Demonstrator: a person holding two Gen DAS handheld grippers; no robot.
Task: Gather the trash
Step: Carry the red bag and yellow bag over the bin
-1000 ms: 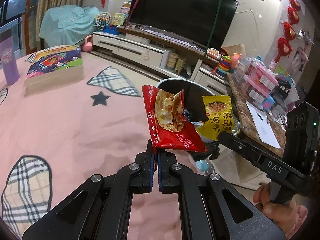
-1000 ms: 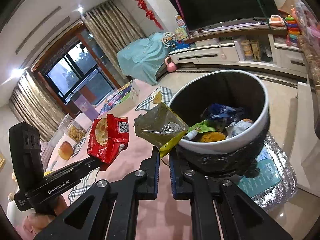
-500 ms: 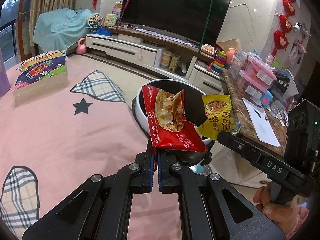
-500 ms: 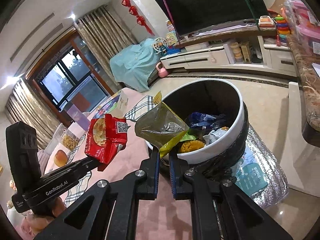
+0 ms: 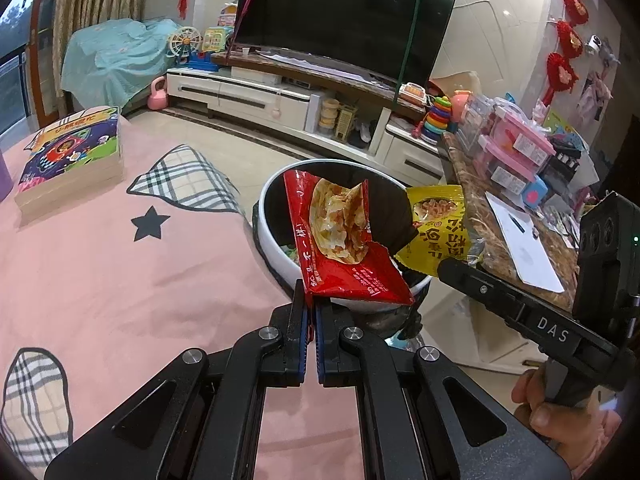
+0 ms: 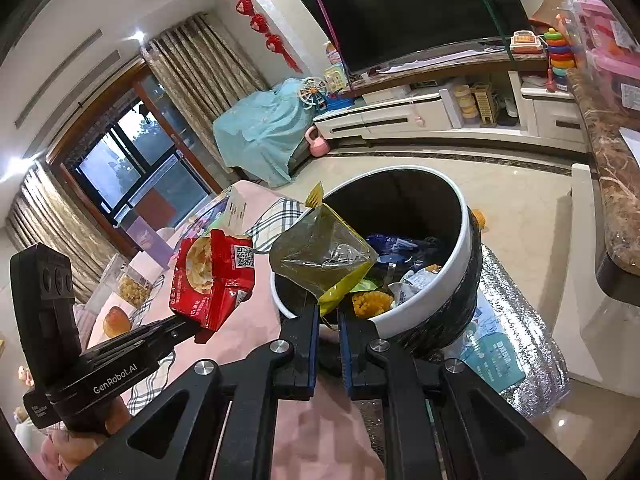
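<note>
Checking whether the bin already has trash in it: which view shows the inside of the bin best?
The right wrist view: it looks down into the bin, showing wrappers and yellow scraps at the bottom. In the left wrist view the red packet covers most of the opening, leaving only the rim, the dark inner wall and a sliver of contents.

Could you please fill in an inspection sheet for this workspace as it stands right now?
Surface: pink tablecloth with plaid patches and a star.
Job's things: red snack wrapper and yellow snack wrapper, both held at the white trash bin, which already holds wrappers.
Clutter: picture book on the cloth; toys and boxes on the side counter.
Grippers: left claw shut on the red wrapper; right claw shut on the yellow wrapper.
Cables: nothing seen.
Surroundings: television, curtains, tiled floor.
</note>
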